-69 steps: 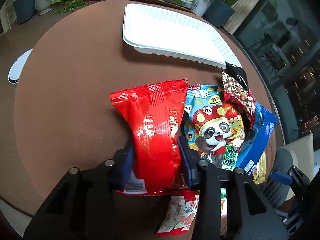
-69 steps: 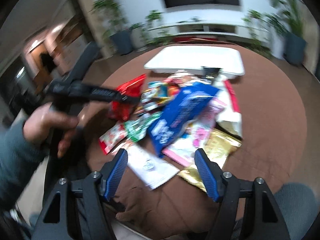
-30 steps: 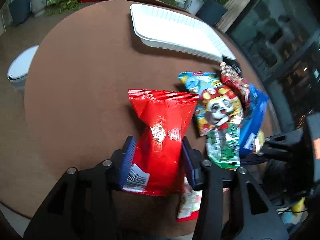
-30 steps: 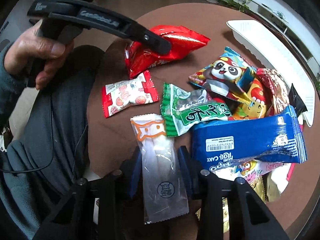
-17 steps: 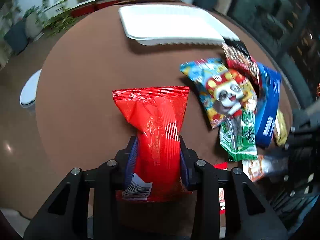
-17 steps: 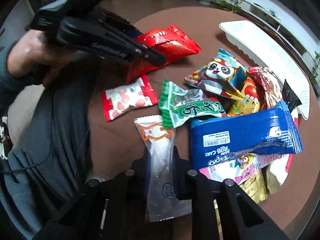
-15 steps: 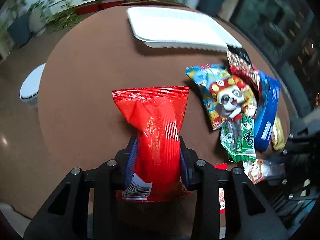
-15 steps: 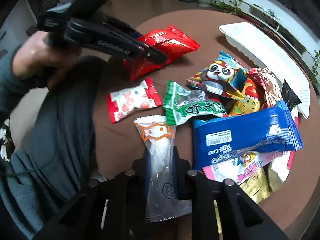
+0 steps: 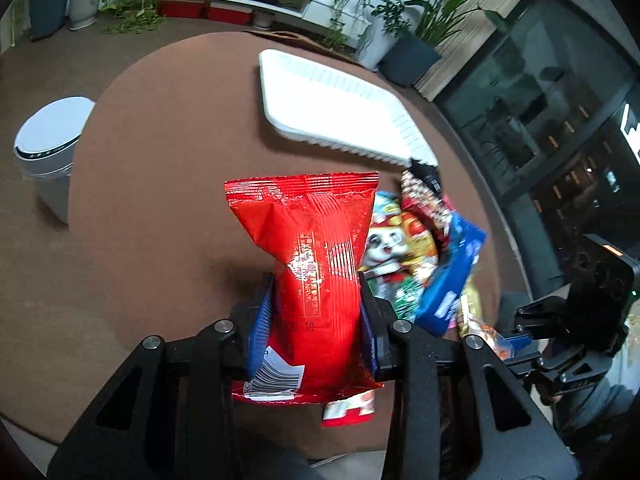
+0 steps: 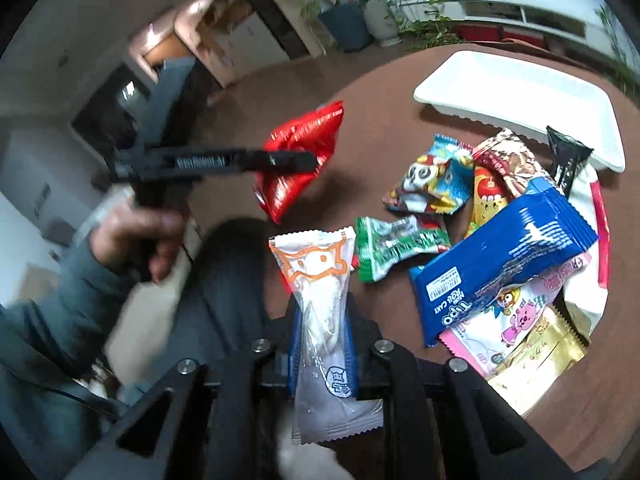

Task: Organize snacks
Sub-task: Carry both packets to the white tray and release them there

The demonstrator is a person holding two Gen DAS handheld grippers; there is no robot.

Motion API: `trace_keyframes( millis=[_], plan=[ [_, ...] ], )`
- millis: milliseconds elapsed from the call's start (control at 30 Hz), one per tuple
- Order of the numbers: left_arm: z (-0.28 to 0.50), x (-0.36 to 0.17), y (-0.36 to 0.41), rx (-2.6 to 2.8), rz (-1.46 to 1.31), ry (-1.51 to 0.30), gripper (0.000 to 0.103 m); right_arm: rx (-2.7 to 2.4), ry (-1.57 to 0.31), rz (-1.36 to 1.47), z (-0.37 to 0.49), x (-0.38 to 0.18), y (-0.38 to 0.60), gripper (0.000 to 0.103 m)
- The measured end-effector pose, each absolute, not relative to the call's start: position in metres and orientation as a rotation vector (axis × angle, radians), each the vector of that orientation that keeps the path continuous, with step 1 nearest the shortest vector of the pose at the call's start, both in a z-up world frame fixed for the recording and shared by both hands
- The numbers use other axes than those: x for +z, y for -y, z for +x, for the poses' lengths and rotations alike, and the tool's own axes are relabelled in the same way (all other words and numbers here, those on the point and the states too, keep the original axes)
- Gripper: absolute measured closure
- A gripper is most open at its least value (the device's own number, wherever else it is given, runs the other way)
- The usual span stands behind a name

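Now both tongs are loaded: the left tongs [image 9: 316, 320] clamp a red snack bag [image 9: 316, 252], the right tongs [image 10: 322, 344] a clear fish-print packet [image 10: 320, 304], both apparently lifted off the surface [image 9: 160, 184]. Next, carry each to the white tray [image 9: 332, 108] beyond the pile and release.

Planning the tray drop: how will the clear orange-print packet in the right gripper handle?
The clear packet looks floppy: its crinkled film flares wide above the right gripper. Probably light, and the glossy film may slip.
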State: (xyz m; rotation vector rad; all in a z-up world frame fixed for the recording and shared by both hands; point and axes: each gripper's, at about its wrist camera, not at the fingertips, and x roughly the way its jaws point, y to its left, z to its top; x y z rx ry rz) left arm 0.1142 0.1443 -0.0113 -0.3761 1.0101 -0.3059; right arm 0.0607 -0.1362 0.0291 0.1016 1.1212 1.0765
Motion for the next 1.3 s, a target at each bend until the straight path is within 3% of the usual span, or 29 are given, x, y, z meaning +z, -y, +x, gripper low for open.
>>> trace_keyframes(
  millis=[500, 667, 933, 1300],
  plan=[
    [0.219, 0.050, -0.167, -0.307, -0.365, -0.928, 0.068, 0.491, -0.934, 0.525, 0.205, 0.054, 0.316, 0.084],
    [0.272, 0.063, -0.161, -0.296, -0.312, -0.930, 0.068, 0.453, -0.948, 0.517, 0.261, 0.057, 0.298, 0.084],
    [0.344, 0.027, -0.135, -0.282, -0.250, -1.061, 0.068, 0.486, -1.058, 0.493, 0.322, 0.014, 0.241, 0.084],
    [0.355, -0.024, -0.125, -0.250, -0.266, -1.163, 0.068, 0.448, -1.160, 0.474, 0.346, -0.026, 0.222, 0.084]
  ],
)
